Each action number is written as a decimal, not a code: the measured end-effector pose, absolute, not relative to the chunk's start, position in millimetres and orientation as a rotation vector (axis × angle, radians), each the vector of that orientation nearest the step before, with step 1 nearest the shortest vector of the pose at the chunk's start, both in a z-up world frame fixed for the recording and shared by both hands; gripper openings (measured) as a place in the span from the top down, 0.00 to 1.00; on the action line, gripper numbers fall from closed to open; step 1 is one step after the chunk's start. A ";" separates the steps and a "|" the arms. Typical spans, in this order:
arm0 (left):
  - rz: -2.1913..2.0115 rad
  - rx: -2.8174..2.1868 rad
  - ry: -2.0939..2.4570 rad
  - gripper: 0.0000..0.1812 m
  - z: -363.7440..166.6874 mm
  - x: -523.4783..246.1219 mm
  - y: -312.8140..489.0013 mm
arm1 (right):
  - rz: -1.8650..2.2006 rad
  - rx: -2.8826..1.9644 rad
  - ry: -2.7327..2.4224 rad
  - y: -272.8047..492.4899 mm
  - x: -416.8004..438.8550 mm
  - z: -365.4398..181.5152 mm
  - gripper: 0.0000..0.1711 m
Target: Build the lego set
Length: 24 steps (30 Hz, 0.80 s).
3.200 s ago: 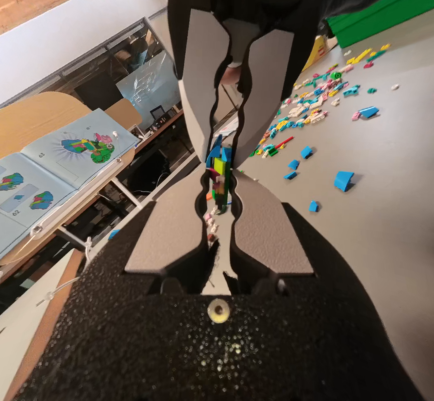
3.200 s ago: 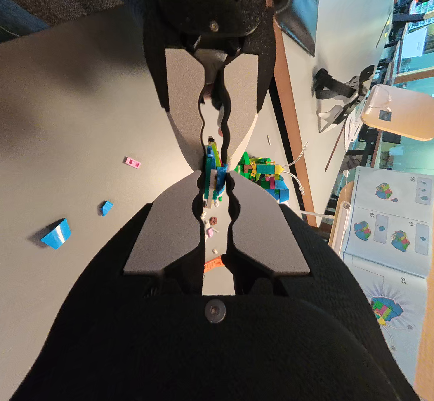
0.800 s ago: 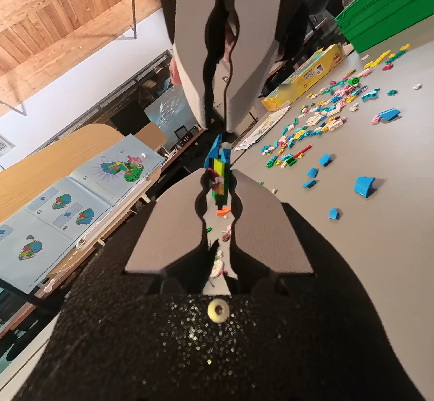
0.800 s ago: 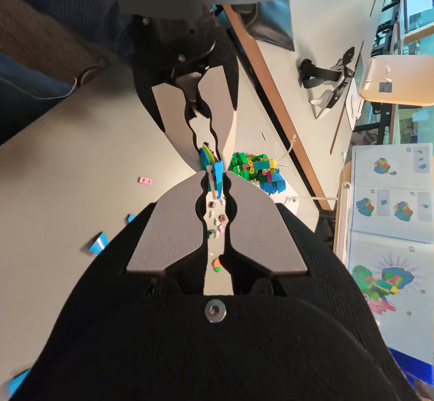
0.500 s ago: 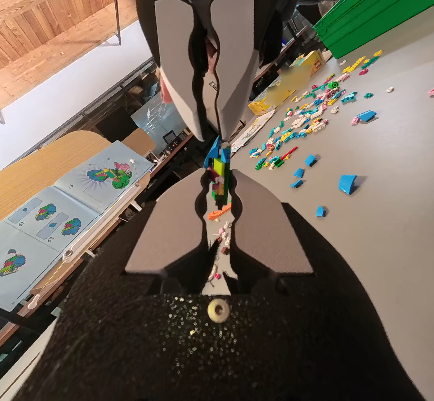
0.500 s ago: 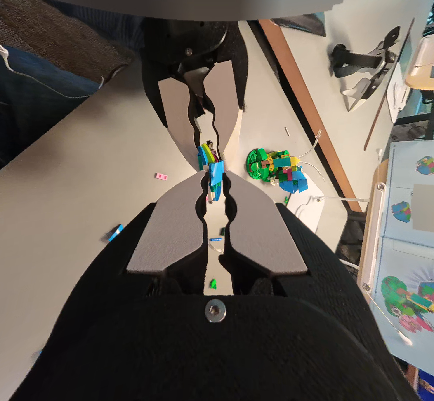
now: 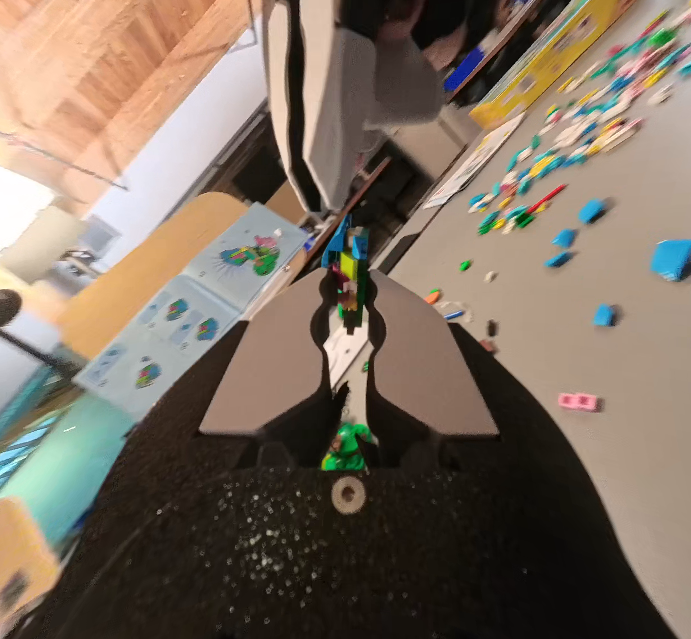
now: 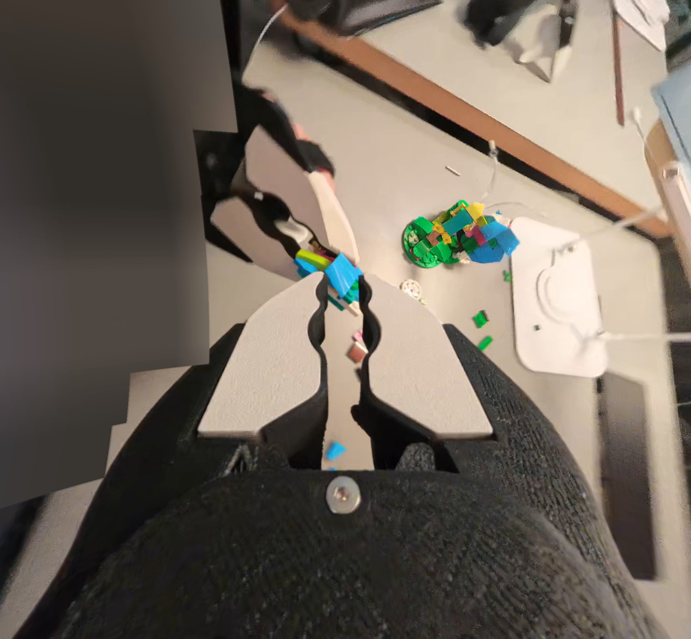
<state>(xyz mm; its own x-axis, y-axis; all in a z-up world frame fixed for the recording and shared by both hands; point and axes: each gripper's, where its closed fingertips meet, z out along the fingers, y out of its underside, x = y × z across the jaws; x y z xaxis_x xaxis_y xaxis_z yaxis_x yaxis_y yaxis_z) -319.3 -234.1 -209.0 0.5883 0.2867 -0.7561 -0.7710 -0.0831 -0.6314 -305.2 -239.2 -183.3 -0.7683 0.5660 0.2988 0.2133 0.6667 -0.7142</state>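
Both grippers are clamped on the same small lego sub-assembly [image 7: 346, 269], held in the air above the grey table [image 7: 561, 340]. The left gripper [image 7: 346, 277] pinches its lower green/yellow part; the right gripper [image 8: 342, 279] pinches the blue end, coming in from the opposite side, tips nearly meeting. Both views are motion-blurred. The sub-assembly's long axis runs roughly along the left gripper's fingers, blue end pointing away toward the right gripper. The main model [image 8: 461, 234], on a green round base, lies on the table to the right of and beyond the right gripper's tips, just beside a white stand [image 8: 557, 303]. Likely next: carry the sub-assembly over to it; the right gripper looks nearer. Loose bricks [image 7: 561, 157] lie scattered well apart on the far side.
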 end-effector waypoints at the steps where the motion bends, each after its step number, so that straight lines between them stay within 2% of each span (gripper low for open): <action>1: 0.986 -1.393 0.444 0.92 -208.3 -322.2 -234.2 | 1.013 -0.706 -2.309 -239.2 -308.6 -180.2 0.92; 11: 1.158 -1.404 0.422 0.92 -209.5 -330.9 -232.7 | 1.147 -1.007 -2.077 -231.2 -320.7 -195.5 0.86; 24: 1.173 -1.425 0.458 0.92 -215.4 -329.6 -229.0 | 1.053 -0.937 -2.174 -229.9 -318.0 -199.7 0.91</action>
<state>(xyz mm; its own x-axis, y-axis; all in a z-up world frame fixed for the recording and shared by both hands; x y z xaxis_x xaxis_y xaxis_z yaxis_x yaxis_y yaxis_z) -329.6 -229.0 -215.4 0.4190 0.3443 -0.8402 -0.8226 -0.2479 -0.5118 -318.0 -229.9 -199.7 -0.6100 0.7746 0.1668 0.3493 0.4519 -0.8208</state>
